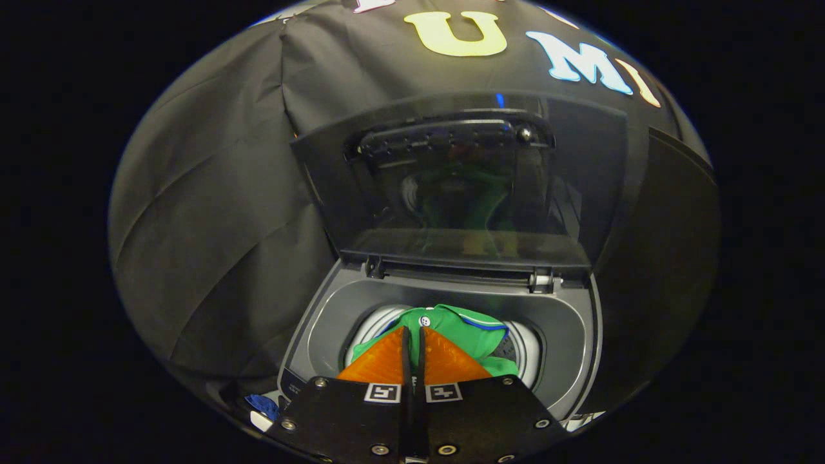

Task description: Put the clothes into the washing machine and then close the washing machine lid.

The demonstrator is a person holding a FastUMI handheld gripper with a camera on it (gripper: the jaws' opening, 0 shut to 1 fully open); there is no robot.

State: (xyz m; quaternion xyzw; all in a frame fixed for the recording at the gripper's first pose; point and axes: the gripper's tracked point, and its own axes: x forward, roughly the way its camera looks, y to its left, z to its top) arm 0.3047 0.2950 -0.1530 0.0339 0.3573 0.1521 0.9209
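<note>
A green garment [474,336] with a blue-and-white trim and a white button lies bunched in the drum [527,353] of a top-loading washing machine [325,322]. My gripper [413,330] hovers over the drum opening with its fingers pressed together. The garment's collar rises up to the fingertips and is pinched there. The rest of the cloth spreads down into the drum on both sides of the fingers. The dark see-through lid [464,187] stands raised, upright behind the opening on its hinges [541,279].
Black cloth walls close in behind and to both sides of the machine. The grey top rim rings the drum opening. A small blue thing [264,406] lies by the machine's near left corner.
</note>
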